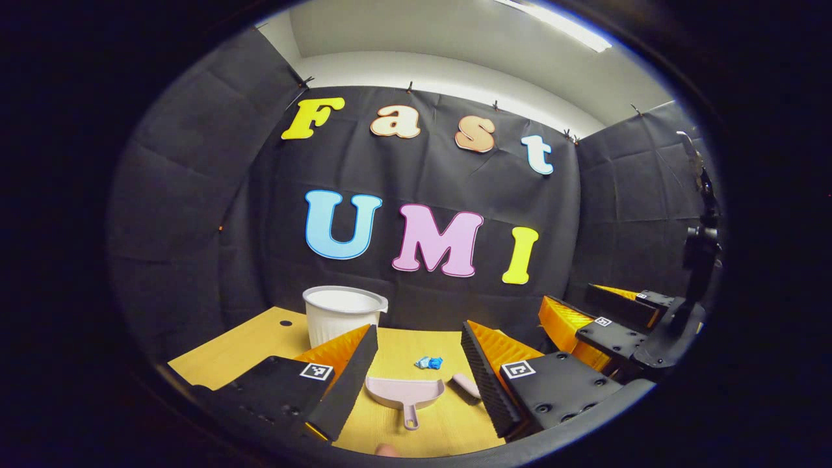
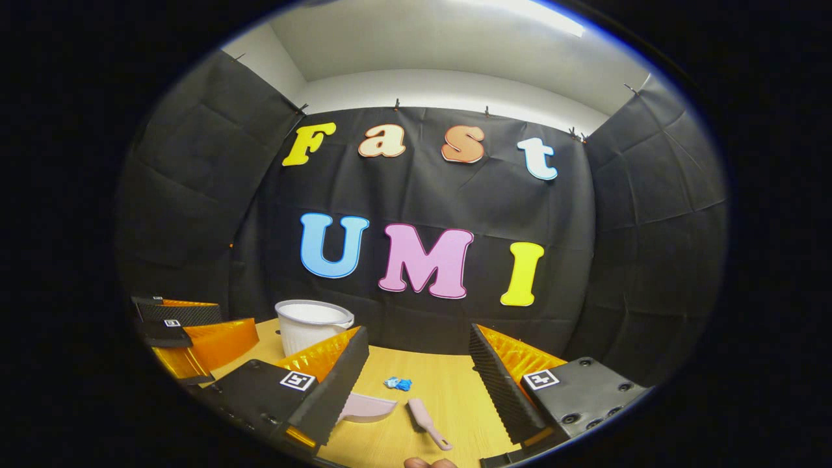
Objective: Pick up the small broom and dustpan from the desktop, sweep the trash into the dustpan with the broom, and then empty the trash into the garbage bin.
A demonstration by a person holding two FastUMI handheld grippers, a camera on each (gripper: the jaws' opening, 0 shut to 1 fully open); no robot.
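While both grippers wait open, broom and dustpan lie on the desk

Although nothing is held, the left gripper (image 1: 416,377) has its jaws spread wide above the wooden desktop (image 1: 247,344), and the pink dustpan (image 1: 404,393) lies flat between its fingers, handle toward the camera. Just to its right lies the small pink broom (image 1: 466,385), partly hidden by one finger. A blue crumpled scrap of trash (image 1: 429,363) sits a little behind them. The white garbage bin (image 1: 343,314) stands upright near the back wall. The right gripper (image 2: 419,383) is also wide open and empty, with the broom on the desk between its fingers.
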